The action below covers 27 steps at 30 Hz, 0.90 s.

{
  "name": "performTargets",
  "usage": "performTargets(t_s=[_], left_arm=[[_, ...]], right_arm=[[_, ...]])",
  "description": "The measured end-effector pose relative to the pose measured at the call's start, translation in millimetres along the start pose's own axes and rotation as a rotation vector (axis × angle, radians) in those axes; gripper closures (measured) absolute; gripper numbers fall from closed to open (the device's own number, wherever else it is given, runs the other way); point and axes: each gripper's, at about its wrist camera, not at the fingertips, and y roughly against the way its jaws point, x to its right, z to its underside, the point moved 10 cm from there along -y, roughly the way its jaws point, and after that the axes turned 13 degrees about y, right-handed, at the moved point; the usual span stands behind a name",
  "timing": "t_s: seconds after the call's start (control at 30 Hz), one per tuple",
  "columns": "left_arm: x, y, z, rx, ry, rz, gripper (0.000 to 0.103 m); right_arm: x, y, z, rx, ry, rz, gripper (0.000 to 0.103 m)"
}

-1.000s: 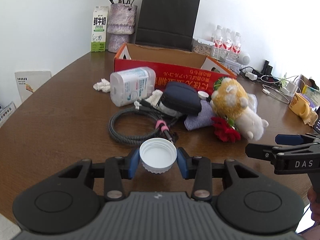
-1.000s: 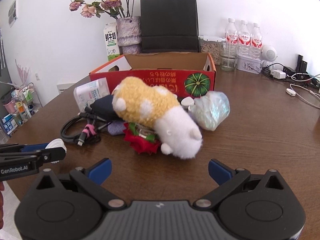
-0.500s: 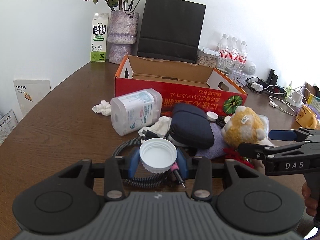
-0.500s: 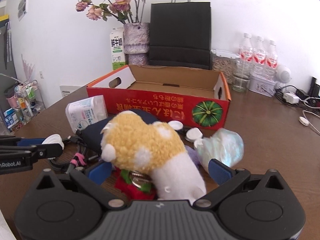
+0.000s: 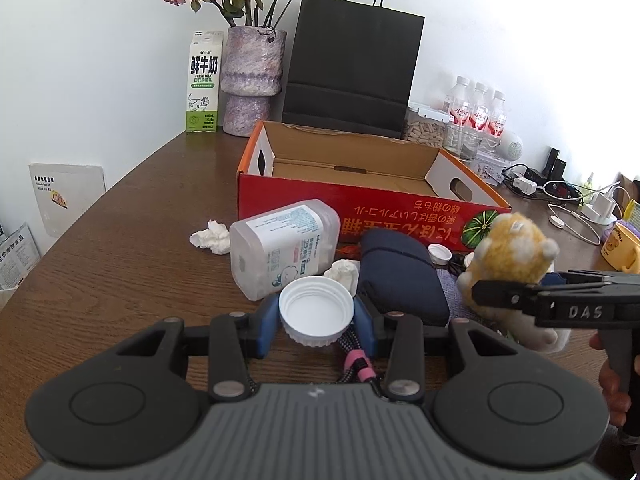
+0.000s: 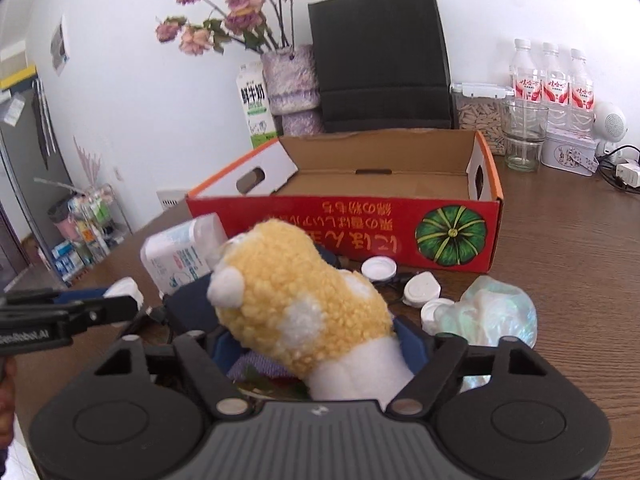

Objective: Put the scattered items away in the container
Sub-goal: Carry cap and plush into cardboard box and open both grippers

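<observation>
My left gripper (image 5: 316, 318) is shut on a white jar lid (image 5: 316, 310) and holds it above the pile, short of the open red cardboard box (image 5: 360, 204). My right gripper (image 6: 316, 350) is shut on a yellow and white plush toy (image 6: 296, 300), lifted in front of the box (image 6: 344, 224). The plush also shows in the left wrist view (image 5: 510, 248). On the table lie a clear plastic jar (image 5: 284, 248), a navy pouch (image 5: 400, 276), a braided cable (image 5: 356, 356), crumpled tissue (image 5: 210, 236), small white caps (image 6: 380, 270) and a shiny plastic bag (image 6: 488, 316).
Behind the box stand a black paper bag (image 5: 348, 72), a vase of flowers (image 5: 252, 80), a milk carton (image 5: 204, 84) and water bottles (image 6: 552, 80). A glass (image 6: 522, 136), chargers and cables (image 5: 568, 200) and a yellow mug (image 5: 622, 248) sit at the right.
Both grippers moved forward toward the box. My right gripper closed on the plush toy and lifted it. My left gripper kept hold of the white lid.
</observation>
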Motion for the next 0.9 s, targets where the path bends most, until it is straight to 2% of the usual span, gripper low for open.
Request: performTargets(t_s=[0.17,0.33,0.5,0.73,0.9], left_arm=[[13,0,-20,0.051,-0.017,0.028,0.062],[34,-3,-49,0.117,-0.037,0.07,0.062],[56,-12,-90,0.206,-0.044,0.104,0.062],[74,-57,-147,0.28,-0.013,0.117,0.062],[71,-111,-160,0.23,0.013,0.08,0.062]], right_arm=[[10,10,-14,0.065,-0.014,-0.001,0.046],[18,19,-40,0.162,-0.026,0.004,0.048],[29,18,-83,0.239,0.0,0.031,0.048],[48,-21,-142,0.297,0.015,0.105,0.048],[66,-71,-154,0.241,-0.009,0.141,0.048]])
